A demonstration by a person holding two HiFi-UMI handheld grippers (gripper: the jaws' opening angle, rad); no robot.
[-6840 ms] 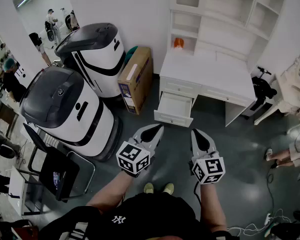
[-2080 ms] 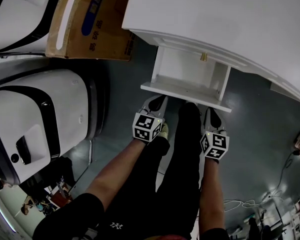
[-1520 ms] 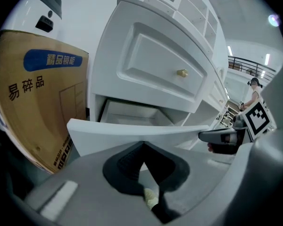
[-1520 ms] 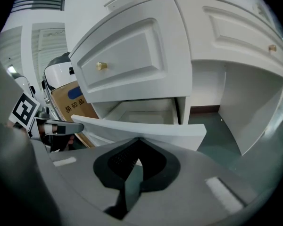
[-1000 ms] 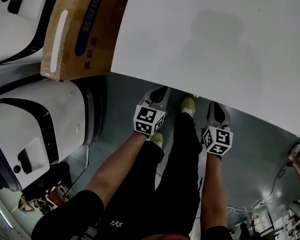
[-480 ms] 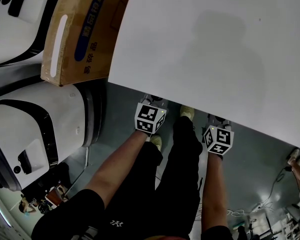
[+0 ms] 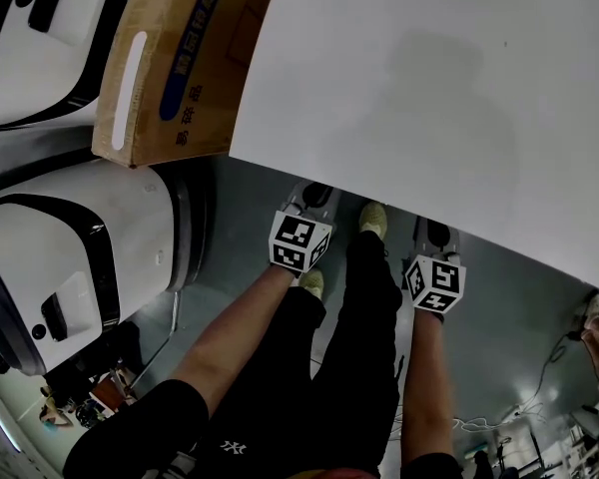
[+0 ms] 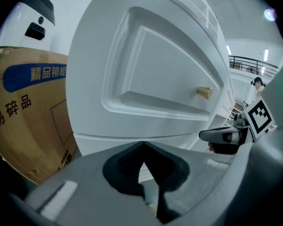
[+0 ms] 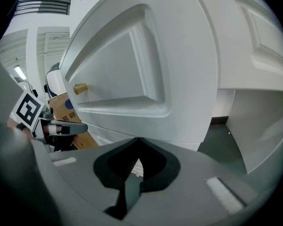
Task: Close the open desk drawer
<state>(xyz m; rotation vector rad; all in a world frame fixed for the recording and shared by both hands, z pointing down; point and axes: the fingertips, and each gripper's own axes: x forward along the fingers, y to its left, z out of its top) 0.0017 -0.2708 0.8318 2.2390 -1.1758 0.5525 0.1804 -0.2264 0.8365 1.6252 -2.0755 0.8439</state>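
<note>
Under the front edge of the white desk (image 7: 429, 88), beside a cardboard box (image 7: 170, 68), the drawer (image 8: 146, 74) sits tucked in beneath the top, its panelled front facing both grippers. The left gripper (image 7: 316, 194) and the right gripper (image 7: 435, 234) point at that front, jaws pressed together and empty, one on either side of the small gold knob (image 8: 203, 92).

We are seeing the white desk drawer (image 8: 151, 74), its panelled front upright and carrying a small brass knob (image 8: 203, 92), sitting pushed in beneath the desk top (image 7: 429, 98).
</note>
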